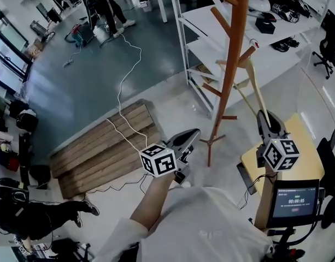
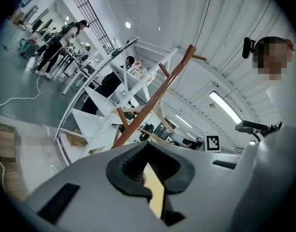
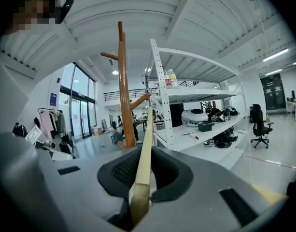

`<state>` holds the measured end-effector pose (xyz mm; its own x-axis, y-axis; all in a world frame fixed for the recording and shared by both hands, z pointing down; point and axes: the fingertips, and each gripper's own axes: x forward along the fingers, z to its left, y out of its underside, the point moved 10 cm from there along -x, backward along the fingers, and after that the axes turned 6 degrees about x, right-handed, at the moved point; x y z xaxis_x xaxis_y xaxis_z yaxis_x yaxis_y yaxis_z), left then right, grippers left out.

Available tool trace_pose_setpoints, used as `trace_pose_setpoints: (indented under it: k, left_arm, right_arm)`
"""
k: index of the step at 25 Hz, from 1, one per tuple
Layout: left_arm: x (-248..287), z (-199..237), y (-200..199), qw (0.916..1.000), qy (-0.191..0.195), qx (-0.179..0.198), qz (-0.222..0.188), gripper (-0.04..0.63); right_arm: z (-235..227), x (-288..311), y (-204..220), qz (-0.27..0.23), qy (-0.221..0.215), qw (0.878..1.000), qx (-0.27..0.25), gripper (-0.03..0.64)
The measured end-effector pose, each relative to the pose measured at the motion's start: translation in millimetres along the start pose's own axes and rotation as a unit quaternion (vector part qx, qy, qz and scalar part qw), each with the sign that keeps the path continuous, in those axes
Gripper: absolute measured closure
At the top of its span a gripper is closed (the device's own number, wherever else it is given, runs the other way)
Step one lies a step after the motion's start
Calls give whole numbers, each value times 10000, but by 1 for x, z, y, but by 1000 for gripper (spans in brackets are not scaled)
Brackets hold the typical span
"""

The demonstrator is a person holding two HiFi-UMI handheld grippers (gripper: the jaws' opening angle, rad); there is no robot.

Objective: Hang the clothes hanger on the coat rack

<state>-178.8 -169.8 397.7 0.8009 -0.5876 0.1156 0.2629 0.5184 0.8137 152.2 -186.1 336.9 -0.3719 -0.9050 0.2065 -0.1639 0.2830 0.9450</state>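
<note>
The coat rack is a tall brown wooden pole with slanted pegs, standing on the pale floor ahead of me. My right gripper is shut on one arm of a pale wooden clothes hanger, whose top reaches up beside a lower peg. I cannot tell whether it touches the peg. In the right gripper view the hanger arm runs out between the jaws of the right gripper toward the coat rack. My left gripper hovers left of the pole's foot, shut and empty; it points up at the coat rack.
A white shelving unit stands right behind the rack. A wooden pallet with a white cable lies on the floor to the left. A yellow table and a small screen sit at my right. People stand far back.
</note>
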Motion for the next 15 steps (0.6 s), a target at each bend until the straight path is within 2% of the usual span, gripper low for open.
trace_pose_setpoints:
  k: [15]
  left_arm:
    - [16, 11, 21, 10000, 3, -46, 5, 589]
  right_arm:
    - [-3, 6, 28, 138, -140, 9997, -167, 555]
